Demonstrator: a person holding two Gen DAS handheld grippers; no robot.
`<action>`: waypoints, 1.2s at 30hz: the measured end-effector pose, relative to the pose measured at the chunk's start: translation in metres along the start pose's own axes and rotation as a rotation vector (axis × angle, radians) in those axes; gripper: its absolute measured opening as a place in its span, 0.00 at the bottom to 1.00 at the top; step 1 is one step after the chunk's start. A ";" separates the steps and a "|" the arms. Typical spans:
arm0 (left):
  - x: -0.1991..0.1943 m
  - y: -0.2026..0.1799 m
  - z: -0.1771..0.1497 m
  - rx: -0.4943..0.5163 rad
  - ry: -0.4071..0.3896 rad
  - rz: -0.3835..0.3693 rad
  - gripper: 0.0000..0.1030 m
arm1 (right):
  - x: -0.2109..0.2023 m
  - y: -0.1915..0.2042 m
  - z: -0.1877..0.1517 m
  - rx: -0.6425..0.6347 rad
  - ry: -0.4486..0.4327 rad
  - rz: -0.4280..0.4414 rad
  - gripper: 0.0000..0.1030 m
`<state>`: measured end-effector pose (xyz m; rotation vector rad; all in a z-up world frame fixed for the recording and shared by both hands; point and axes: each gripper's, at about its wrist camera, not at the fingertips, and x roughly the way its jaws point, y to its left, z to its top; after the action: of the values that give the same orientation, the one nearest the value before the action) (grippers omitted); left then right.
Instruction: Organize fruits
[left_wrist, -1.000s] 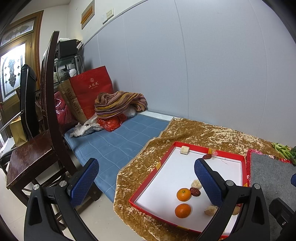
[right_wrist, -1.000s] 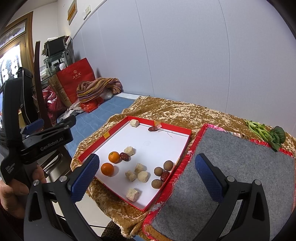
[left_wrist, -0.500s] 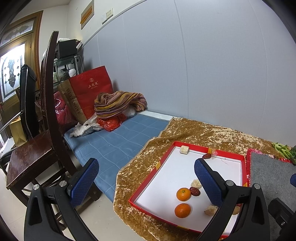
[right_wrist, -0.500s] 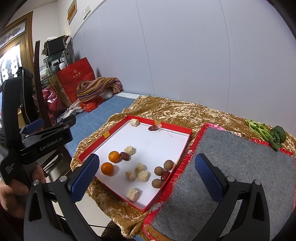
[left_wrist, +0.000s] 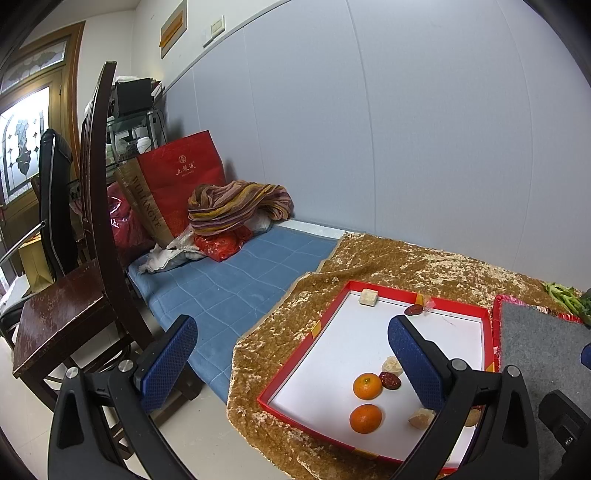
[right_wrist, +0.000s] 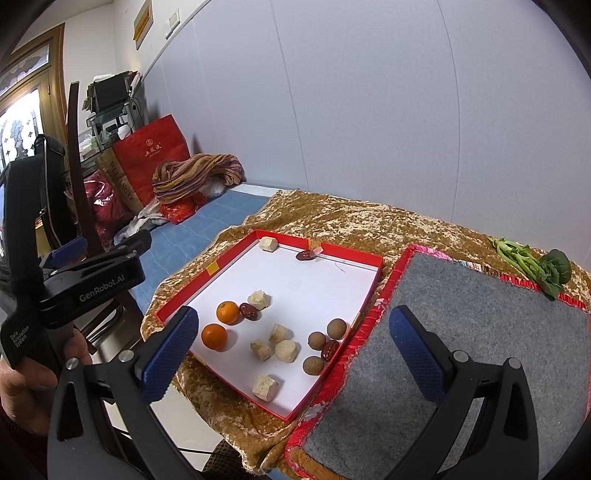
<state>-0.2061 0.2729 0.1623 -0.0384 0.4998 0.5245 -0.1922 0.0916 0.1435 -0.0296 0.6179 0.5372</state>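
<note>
Both grippers idle above the near table edge, jaws spread wide and holding nothing: left gripper (left_wrist: 291, 350) off the left corner of the red tray (right_wrist: 334, 252), right gripper (right_wrist: 293, 341) over the seam between tray and grey felt mat (right_wrist: 491, 332), likely parked high for a full view before picking. Fruit all loose in the tray, unsorted: two oranges (right_wrist: 221, 325) near the left rim, three brown longans (right_wrist: 322, 343) and red dates (right_wrist: 249, 311) mixed with pale chunks (right_wrist: 275, 345), one date and one chunk off at the far wall. Mat bare and right beside the tray, probably the drop zone; nothing moved there yet, so sorting looks unstarted.
</note>
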 end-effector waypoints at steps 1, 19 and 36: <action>0.000 0.000 0.000 0.000 0.000 0.000 1.00 | 0.000 0.000 0.000 0.000 -0.001 0.001 1.00; 0.000 0.000 0.000 0.000 0.001 -0.001 1.00 | -0.002 0.000 0.001 0.007 -0.008 -0.003 1.00; 0.000 0.000 0.000 -0.001 0.000 0.000 1.00 | -0.003 0.002 0.001 0.008 -0.009 -0.003 1.00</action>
<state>-0.2060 0.2731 0.1619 -0.0394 0.4991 0.5243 -0.1947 0.0926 0.1462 -0.0201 0.6108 0.5319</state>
